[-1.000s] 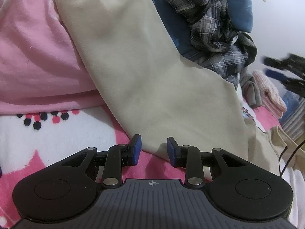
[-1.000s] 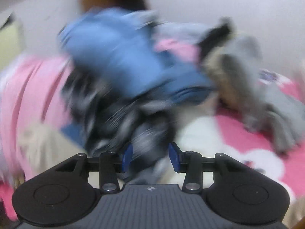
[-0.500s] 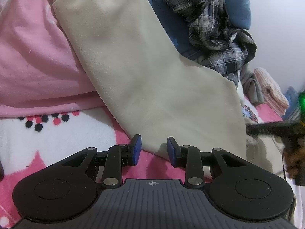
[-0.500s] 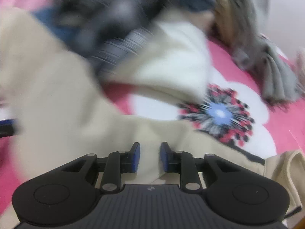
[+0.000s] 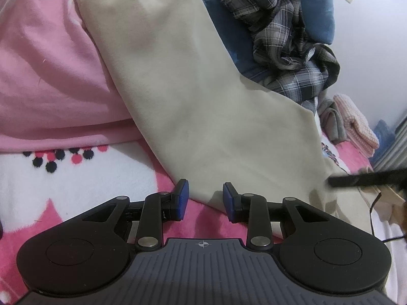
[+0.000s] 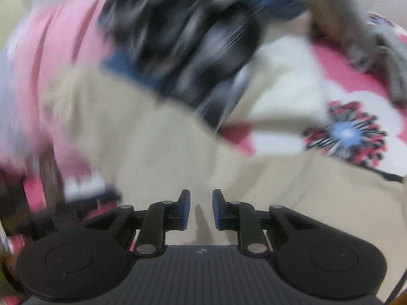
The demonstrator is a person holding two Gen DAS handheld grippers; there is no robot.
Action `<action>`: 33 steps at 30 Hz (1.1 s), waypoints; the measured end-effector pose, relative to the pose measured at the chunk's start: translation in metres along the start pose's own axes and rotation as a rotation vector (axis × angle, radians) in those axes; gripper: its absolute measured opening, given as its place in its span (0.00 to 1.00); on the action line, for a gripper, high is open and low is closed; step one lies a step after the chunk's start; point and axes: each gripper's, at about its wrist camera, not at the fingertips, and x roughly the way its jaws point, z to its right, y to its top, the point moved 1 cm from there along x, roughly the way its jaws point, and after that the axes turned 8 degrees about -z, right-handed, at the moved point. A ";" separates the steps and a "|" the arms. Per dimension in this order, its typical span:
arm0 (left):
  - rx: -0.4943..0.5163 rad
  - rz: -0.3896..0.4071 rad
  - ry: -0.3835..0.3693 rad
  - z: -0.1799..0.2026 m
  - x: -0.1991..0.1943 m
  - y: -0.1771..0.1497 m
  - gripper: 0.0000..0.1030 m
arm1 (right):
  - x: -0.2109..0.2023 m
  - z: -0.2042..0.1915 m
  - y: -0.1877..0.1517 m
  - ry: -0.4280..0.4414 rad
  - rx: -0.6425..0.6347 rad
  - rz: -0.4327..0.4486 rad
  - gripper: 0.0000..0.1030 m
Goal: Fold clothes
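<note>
A beige garment lies spread across the bed, running from far left to near right. My left gripper hovers at its near edge, open, with the hem just ahead of the blue pads. In the blurred right wrist view the same beige garment fills the foreground. My right gripper points down at it, jaws closing, with a gap still between the pads and no cloth pinched. In the left wrist view the right gripper shows as a dark blurred bar over the garment's right end.
A pink and white flowered blanket covers the bed. A pink garment lies to the left. A plaid shirt and blue clothes are heaped behind. Grey cloth and a pink folded towel sit far right by the wall.
My right gripper swung down from the clothes pile to the beige garment's right end, and its jaws narrowed. The left gripper stayed put.
</note>
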 end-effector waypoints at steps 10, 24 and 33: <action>0.003 0.003 0.003 -0.001 -0.001 -0.001 0.31 | 0.044 0.048 0.030 0.115 0.351 0.122 0.20; -0.007 -0.005 0.005 -0.001 -0.003 0.001 0.31 | -0.045 0.098 -0.034 0.506 0.812 0.462 0.22; -0.023 -0.016 0.060 0.007 -0.018 0.004 0.39 | -0.157 0.104 -0.101 0.470 0.826 0.604 0.22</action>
